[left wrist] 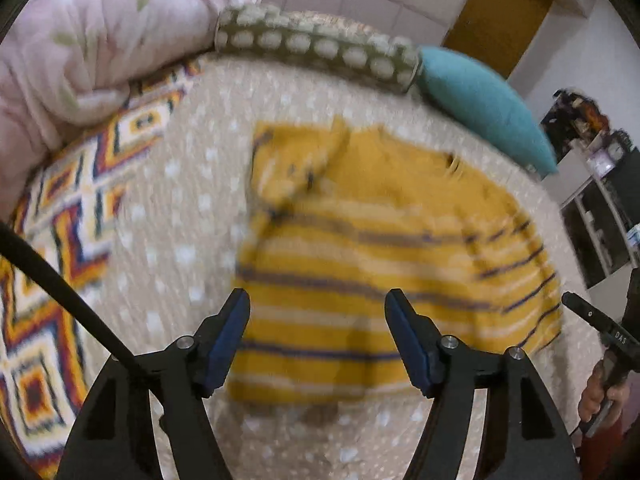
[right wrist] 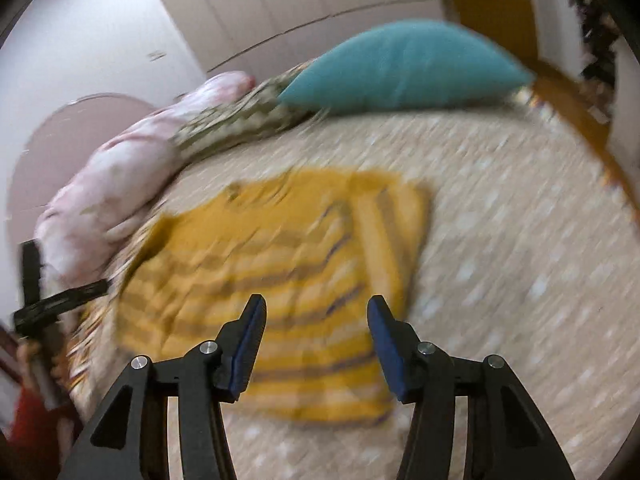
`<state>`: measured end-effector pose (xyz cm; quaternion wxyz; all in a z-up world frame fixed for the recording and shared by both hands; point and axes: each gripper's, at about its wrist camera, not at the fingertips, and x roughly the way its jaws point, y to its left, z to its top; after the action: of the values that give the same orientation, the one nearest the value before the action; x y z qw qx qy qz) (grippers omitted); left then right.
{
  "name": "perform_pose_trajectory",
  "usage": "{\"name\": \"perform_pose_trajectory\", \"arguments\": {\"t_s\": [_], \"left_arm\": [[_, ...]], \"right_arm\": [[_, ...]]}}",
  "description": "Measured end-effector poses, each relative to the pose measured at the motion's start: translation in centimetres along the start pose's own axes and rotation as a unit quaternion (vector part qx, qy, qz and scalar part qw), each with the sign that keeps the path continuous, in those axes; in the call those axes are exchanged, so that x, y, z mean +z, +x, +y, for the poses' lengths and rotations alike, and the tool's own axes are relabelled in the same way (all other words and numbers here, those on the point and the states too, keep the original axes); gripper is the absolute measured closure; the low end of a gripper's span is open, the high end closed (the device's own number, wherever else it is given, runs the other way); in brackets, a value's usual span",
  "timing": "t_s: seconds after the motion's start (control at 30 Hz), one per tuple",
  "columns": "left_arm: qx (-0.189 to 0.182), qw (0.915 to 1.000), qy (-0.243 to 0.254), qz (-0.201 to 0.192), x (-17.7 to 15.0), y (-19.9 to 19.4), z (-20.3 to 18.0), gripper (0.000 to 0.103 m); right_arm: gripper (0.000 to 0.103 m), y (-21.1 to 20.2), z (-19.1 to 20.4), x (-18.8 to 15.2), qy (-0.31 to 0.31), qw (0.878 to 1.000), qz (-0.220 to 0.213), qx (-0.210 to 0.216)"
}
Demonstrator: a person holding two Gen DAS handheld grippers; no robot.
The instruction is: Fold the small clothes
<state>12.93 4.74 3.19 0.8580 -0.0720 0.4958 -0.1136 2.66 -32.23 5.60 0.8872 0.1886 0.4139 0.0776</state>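
A small yellow striped top (left wrist: 360, 248) lies flat on a beige dotted bedspread (left wrist: 180, 200), with its right side folded in. It also shows in the right wrist view (right wrist: 280, 280). My left gripper (left wrist: 318, 300) is open and empty, held above the top's near hem. My right gripper (right wrist: 316, 306) is open and empty, above the top's near right part. Part of the right gripper (left wrist: 592, 316) shows at the right edge of the left wrist view. Both views are blurred.
A teal pillow (right wrist: 400, 68) and a dotted bolster (left wrist: 316, 46) lie along the far edge of the bed. A pink quilt (left wrist: 80, 48) is heaped at the left. A patterned blanket (left wrist: 52, 280) lies on the left side. Shelves (left wrist: 600, 208) stand to the right.
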Motion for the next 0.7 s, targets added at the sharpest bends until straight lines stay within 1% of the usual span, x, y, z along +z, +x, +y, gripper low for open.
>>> {"name": "perform_pose_trajectory", "arguments": {"t_s": [0.03,0.07,0.13,0.17,0.2,0.27,0.3,0.33,0.43,0.5,0.57,0.63,0.67,0.7], "left_arm": [[0.017,0.9998,-0.008,0.004,-0.7,0.7,0.4,0.034],[0.033,0.9993,-0.018,0.005,-1.2,1.1,0.8,0.034],[0.07,0.9965,-0.047,-0.001,-2.0,1.6,2.3,0.034],[0.07,0.9955,-0.063,-0.008,-2.5,1.5,3.2,0.034],[0.062,0.9949,-0.077,-0.018,-3.0,1.3,3.9,0.031],[0.06,0.993,-0.094,-0.038,-3.8,0.7,4.6,0.028],[0.063,0.9921,-0.098,-0.047,-4.3,0.5,4.6,0.028],[0.066,0.9914,-0.098,-0.056,-4.6,0.4,4.5,0.028],[0.072,0.9903,-0.092,-0.075,-5.5,0.1,4.2,0.028],[0.068,0.9902,-0.087,-0.085,-6.0,-0.1,4.2,0.028],[0.054,0.9911,-0.083,-0.088,-6.2,-0.3,4.5,0.027],[0.038,0.9914,-0.088,-0.09,-6.3,-0.8,5.1,0.027],[0.036,0.9911,-0.09,-0.092,-6.3,-1.0,5.5,0.027],[0.033,0.9905,-0.092,-0.096,-6.3,-1.3,5.8,0.027]], "right_arm": [[0.046,0.6,-0.2,-0.8,0.004,1.0,0.01,0.002],[0.046,1.4,-0.8,-1.5,0.011,1.0,0.021,-0.008],[0.047,3.1,-2.7,-2.5,0.031,0.995,0.044,-0.081],[0.05,3.4,-3.6,-2.7,0.042,0.993,0.044,-0.097],[0.049,2.5,-4.2,-2.7,0.065,0.994,0.031,-0.08],[0.044,0.7,-3.9,-2.4,0.075,0.992,0.01,-0.098],[0.044,-0.4,-2.7,-2.0,0.062,0.994,-0.008,-0.093],[0.044,-0.8,-1.6,-1.6,0.051,0.995,-0.016,-0.086],[0.044,-0.8,3.0,-0.3,0.021,0.998,-0.022,-0.048],[0.045,0.8,6.8,0.4,-0.012,0.999,-0.013,-0.03],[0.046,3.7,11.5,1.1,-0.061,0.998,0.007,-0.019],[0.053,6.9,15.6,1.5,-0.106,0.994,0.024,-0.018],[0.06,8.7,17.6,1.8,-0.126,0.991,0.031,-0.015],[0.06,10.1,18.9,2.3,-0.137,0.99,0.039,-0.011]]}}
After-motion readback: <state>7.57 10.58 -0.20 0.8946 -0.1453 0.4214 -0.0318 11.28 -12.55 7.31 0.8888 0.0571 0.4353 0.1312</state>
